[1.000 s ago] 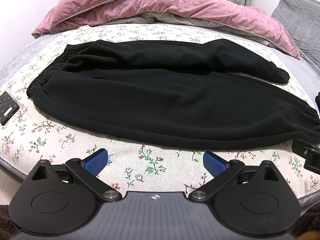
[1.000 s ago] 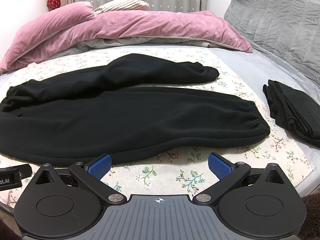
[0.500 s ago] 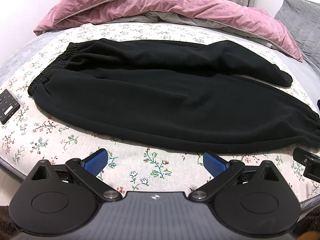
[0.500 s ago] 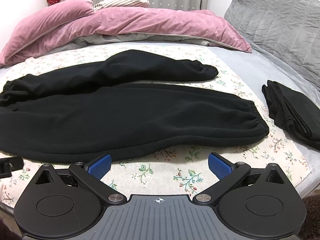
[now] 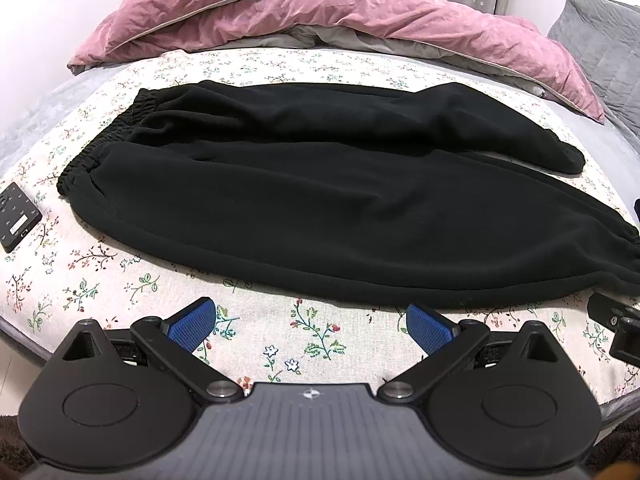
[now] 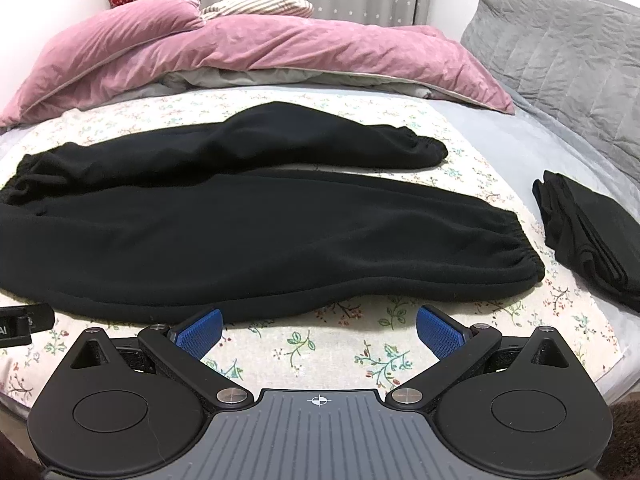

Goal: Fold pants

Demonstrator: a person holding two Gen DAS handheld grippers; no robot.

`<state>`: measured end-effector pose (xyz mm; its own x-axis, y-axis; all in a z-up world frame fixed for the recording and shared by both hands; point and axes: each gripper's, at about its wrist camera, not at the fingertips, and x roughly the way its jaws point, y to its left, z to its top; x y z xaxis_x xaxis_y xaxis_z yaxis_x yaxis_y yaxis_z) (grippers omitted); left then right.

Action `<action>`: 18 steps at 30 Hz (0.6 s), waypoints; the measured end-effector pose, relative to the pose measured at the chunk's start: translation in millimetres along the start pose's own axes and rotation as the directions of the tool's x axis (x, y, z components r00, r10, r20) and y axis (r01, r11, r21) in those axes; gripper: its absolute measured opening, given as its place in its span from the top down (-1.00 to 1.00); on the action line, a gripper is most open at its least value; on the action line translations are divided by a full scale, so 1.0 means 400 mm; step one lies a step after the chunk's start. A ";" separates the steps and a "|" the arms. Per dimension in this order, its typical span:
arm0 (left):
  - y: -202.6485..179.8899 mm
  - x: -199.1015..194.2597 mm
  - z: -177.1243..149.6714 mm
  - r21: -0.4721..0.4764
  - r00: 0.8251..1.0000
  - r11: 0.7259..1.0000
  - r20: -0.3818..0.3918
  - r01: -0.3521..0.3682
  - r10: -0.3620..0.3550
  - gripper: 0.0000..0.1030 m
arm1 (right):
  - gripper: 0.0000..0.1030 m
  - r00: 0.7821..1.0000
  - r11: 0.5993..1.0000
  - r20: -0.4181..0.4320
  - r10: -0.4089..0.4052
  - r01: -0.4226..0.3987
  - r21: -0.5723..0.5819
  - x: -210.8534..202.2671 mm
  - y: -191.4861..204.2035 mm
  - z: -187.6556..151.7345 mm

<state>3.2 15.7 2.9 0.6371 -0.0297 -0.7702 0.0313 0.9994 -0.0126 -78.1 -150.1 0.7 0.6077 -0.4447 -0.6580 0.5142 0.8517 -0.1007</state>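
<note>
- I have the black pants [image 5: 320, 200] spread flat across the floral bed sheet [image 5: 280, 336], waistband to my left, cuffs to my right; laid out like that, I judge, so both long edges can be reached
- my left gripper [image 5: 312, 320] hangs just short of the near hem, blue pads [image 5: 192, 322] wide apart, holding nothing; my right gripper [image 6: 318, 330] does the same nearer the cuff [image 6: 516, 256], also spread and empty
- a folded dark garment [image 6: 588, 236] lies apart on the right
- against a second ago, the left view sits closer and lower to the hem; the pants themselves have not shifted
</note>
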 end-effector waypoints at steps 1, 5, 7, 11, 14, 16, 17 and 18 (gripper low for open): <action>0.000 -0.001 0.000 0.001 1.000 1.000 0.002 0.000 0.000 -1.00 | -1.00 1.000 1.000 0.002 -0.001 0.001 0.002 -0.001 -0.001 0.000; -0.001 -0.003 -0.001 0.004 1.000 1.000 0.007 -0.001 0.001 -1.00 | -1.00 1.000 1.000 0.006 -0.004 0.004 0.000 -0.001 -0.002 0.001; 0.000 -0.002 -0.001 0.005 1.000 1.000 0.007 -0.002 0.002 -1.00 | -1.00 1.000 1.000 0.005 -0.006 0.006 -0.003 0.000 0.000 0.000; 0.003 0.000 0.001 0.001 1.000 1.000 0.009 -0.004 0.004 -1.00 | -1.00 1.000 1.000 0.010 -0.010 0.010 -0.011 0.000 0.003 -0.002; 0.012 -0.001 0.000 -0.017 0.999 1.000 0.036 -0.013 0.014 -1.00 | -1.00 1.000 0.999 0.018 -0.019 0.020 -0.030 0.001 0.005 -0.007; 0.020 -0.003 0.002 -0.024 0.996 0.999 0.079 -0.030 0.032 -1.00 | -1.00 0.999 0.998 0.021 -0.036 0.037 -0.045 0.008 0.004 -0.008; 0.025 -0.004 0.003 -0.023 0.993 0.999 0.110 -0.041 0.044 -1.00 | -1.00 0.999 0.998 0.022 -0.047 0.048 -0.049 0.011 0.003 -0.009; 0.031 -0.005 0.006 -0.016 0.990 0.999 0.133 -0.049 0.051 -1.00 | -1.00 0.998 0.997 0.023 -0.058 0.059 -0.051 0.015 -0.001 -0.008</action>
<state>4.2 28.3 5.8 0.7349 0.0196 -0.6779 -0.0126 0.9998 0.0153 -76.7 -152.3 -5.7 0.5907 -0.5000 -0.6333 0.5179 0.8368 -0.1776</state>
